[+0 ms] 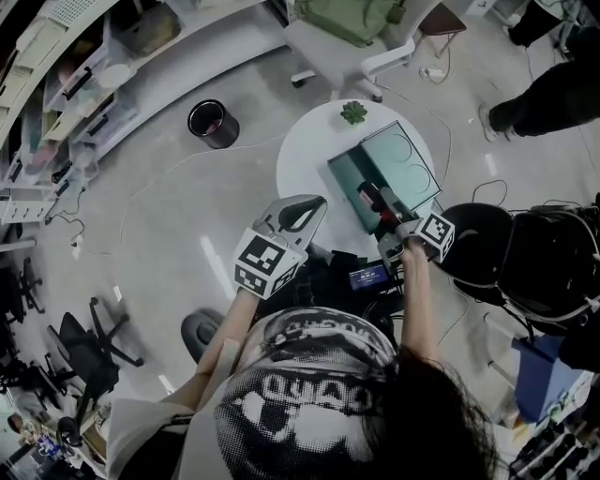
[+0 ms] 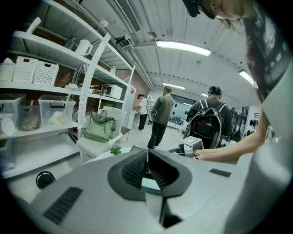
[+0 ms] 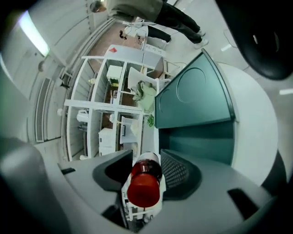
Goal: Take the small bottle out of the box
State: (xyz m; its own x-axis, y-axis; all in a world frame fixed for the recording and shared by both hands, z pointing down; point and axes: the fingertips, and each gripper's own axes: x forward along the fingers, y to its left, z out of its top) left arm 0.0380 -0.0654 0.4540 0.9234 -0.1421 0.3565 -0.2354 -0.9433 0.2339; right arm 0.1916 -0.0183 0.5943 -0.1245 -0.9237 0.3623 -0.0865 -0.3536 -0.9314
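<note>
An open teal box lies on the round white table, its lid laid back. My right gripper hovers over the box's near edge, shut on the small bottle. In the right gripper view the bottle sits between the jaws with its red cap toward the camera, and the box interior lies beyond. My left gripper is off the table's near left side, its jaws pressed together on nothing. The left gripper view confirms that the left gripper is shut.
A small green plant stands at the table's far edge. A black bin is on the floor to the left, shelving beyond it. A white chair with a green bag is behind the table. A backpack sits at right. People stand farther off.
</note>
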